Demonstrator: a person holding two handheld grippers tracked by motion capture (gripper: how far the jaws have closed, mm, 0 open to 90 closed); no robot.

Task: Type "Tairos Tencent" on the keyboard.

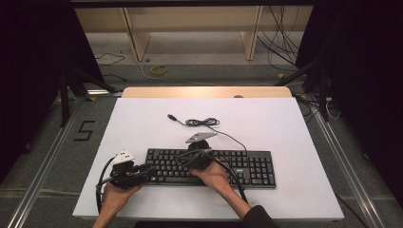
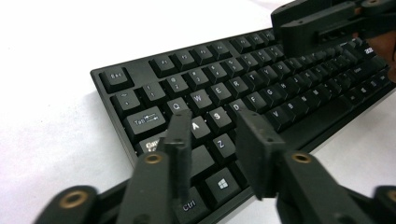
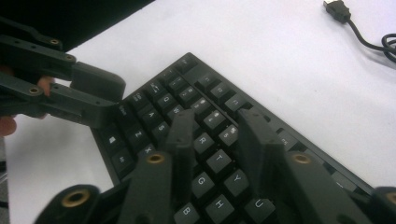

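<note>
step: grasp black plastic keyboard (image 1: 211,166), flat on white bench (image 1: 285,128) | left hand-held gripper (image 2: 212,140) and right hand-held gripper (image 3: 217,135): half-open, empty above keys | advice: grip frame edges, avoid pressing keys

A white table (image 1: 142,123) carries a black keyboard (image 1: 247,166) and its coiled cable (image 1: 202,122).

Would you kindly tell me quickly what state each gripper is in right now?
Left gripper: open, holding nothing, over the keyboard's left end.
Right gripper: open, holding nothing, over the middle keys.
</note>
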